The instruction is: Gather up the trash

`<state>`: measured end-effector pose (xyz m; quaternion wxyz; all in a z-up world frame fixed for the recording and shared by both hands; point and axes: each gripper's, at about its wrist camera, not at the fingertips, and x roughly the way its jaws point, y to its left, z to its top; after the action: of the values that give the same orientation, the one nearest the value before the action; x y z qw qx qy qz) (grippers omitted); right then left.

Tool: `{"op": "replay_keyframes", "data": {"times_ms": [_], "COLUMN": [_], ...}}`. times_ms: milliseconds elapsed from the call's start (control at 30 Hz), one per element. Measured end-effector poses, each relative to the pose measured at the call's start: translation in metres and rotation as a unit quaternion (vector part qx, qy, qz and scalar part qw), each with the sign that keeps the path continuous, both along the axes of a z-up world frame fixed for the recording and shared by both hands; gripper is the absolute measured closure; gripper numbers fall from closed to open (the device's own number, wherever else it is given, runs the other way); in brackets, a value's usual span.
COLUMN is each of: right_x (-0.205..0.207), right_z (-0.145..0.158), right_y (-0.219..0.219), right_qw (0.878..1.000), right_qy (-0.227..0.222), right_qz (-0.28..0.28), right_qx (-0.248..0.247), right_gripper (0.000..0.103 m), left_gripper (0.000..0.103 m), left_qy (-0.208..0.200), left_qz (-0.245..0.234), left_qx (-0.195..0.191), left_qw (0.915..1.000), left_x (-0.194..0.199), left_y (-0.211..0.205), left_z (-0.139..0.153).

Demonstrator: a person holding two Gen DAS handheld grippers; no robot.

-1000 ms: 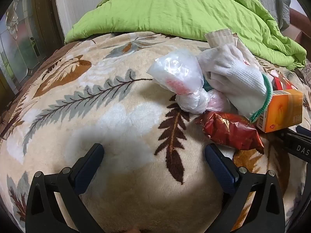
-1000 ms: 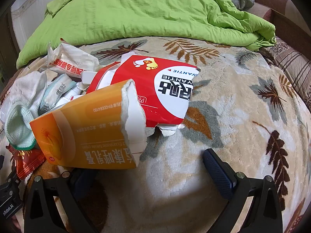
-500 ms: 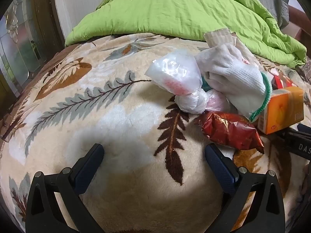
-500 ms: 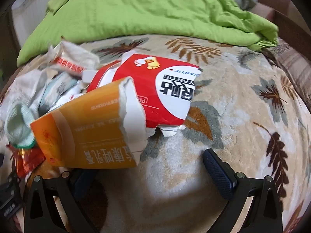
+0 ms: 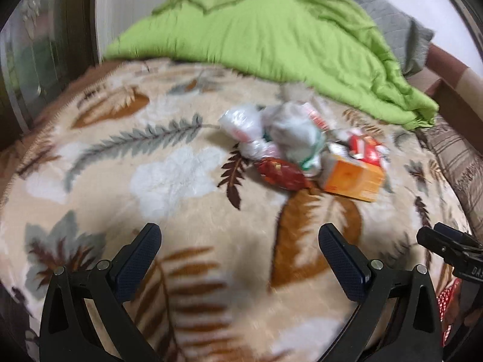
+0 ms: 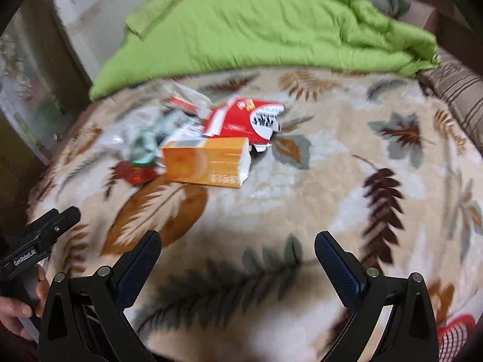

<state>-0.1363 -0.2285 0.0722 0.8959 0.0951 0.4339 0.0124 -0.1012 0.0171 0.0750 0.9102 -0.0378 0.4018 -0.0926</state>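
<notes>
From the left wrist view, a soft leaf-print blanket (image 5: 169, 178) covers the bed, a green quilt (image 5: 271, 39) is piled at the top of the frame, and the blurry trash pile (image 5: 302, 150) sits right of the middle. The left gripper (image 5: 238, 253) at the bottom has its jaws wide apart, holding nothing, well short of the pile.

From the right wrist view, the same blanket fills the frame, with the orange carton (image 6: 205, 163) and red box (image 6: 244, 117) left of the middle. The right gripper (image 6: 237, 256) is spread wide and empty too.
</notes>
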Motion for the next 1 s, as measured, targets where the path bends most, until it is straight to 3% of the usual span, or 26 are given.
{"op": "replay_keyframes", "data": {"times_ms": [200,300,433,567,1000], "right_x": [-0.064,-0.083,-0.096,-0.104,-0.117], "right_z": [0.029,0.038,0.049,0.054,0.056], "right_y": [0.027,0.033,0.033,0.034,0.03], "right_qw": [0.997,0.996,0.995,0.992,0.988], "right_qy": [-0.058,-0.082,-0.095,-0.109,-0.112], "right_qz": [0.031,0.029,0.018,-0.007,-0.041], "right_qx": [-0.027,-0.036,-0.032,-0.068,-0.095], "right_gripper": [0.0,0.0,0.0,0.0,0.0], "left_gripper": [0.0,0.0,0.0,0.0,0.0], "left_qy": [-0.088,-0.109,-0.116,-0.116,-0.121], "left_qz": [0.004,0.003,0.0,-0.005,-0.014], "left_qx": [-0.019,-0.021,0.0,0.027,0.033], "left_qw": [0.996,0.9938,0.9932,0.9928,0.992], "left_x": [-0.063,-0.084,-0.094,-0.102,-0.112], "left_y": [0.001,0.0,-0.006,-0.01,-0.013], "left_z": [0.037,0.045,0.05,0.048,0.053]}}
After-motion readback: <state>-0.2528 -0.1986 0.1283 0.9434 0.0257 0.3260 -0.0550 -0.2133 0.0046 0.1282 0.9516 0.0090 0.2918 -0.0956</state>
